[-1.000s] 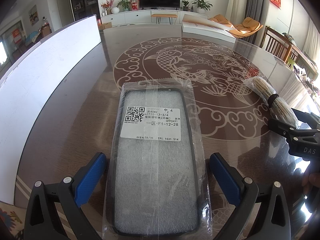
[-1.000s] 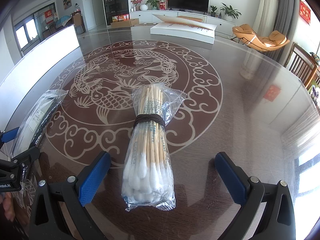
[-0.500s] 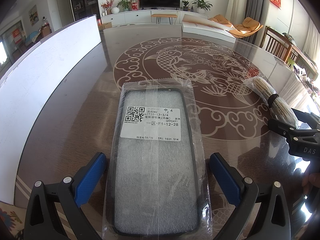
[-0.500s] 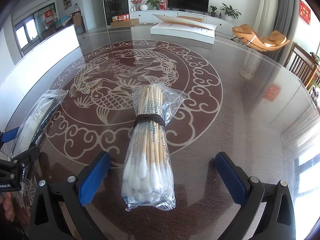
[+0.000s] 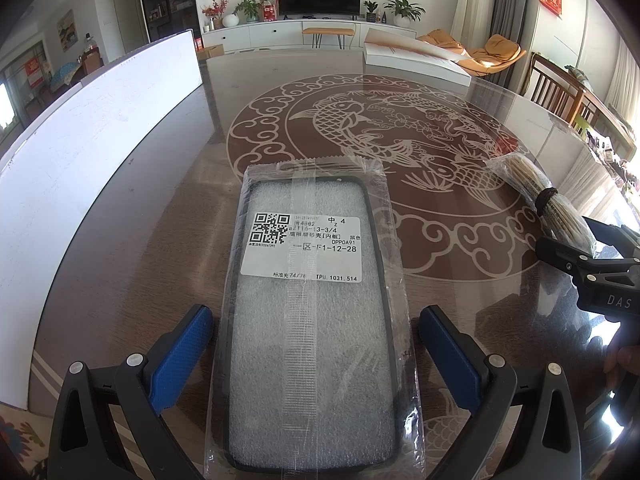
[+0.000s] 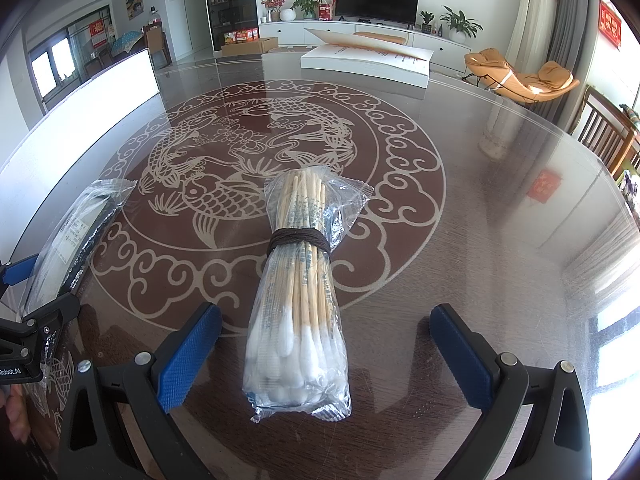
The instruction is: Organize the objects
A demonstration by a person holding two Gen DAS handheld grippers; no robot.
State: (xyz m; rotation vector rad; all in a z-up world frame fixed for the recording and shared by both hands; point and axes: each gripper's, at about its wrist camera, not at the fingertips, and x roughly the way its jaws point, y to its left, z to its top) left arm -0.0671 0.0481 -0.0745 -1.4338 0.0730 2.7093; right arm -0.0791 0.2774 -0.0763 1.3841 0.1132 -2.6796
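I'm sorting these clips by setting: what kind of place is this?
Most likely a home living and dining room: a television on a low white cabinet, potted plants, an orange lounge chair, and a big glass-topped table in front.

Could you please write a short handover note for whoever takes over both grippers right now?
Left gripper: open, fingers either side of the bagged phone case, not gripping it.
Right gripper: open, straddling the bagged cotton swabs, tied with a dark band, not gripping.
Both packs lie flat on the glass table, the case to the left of the swabs.
Done: nothing picked up yet.
Left: close on each pack and organize them; no destination is evident, though a white box sits at the far edge.
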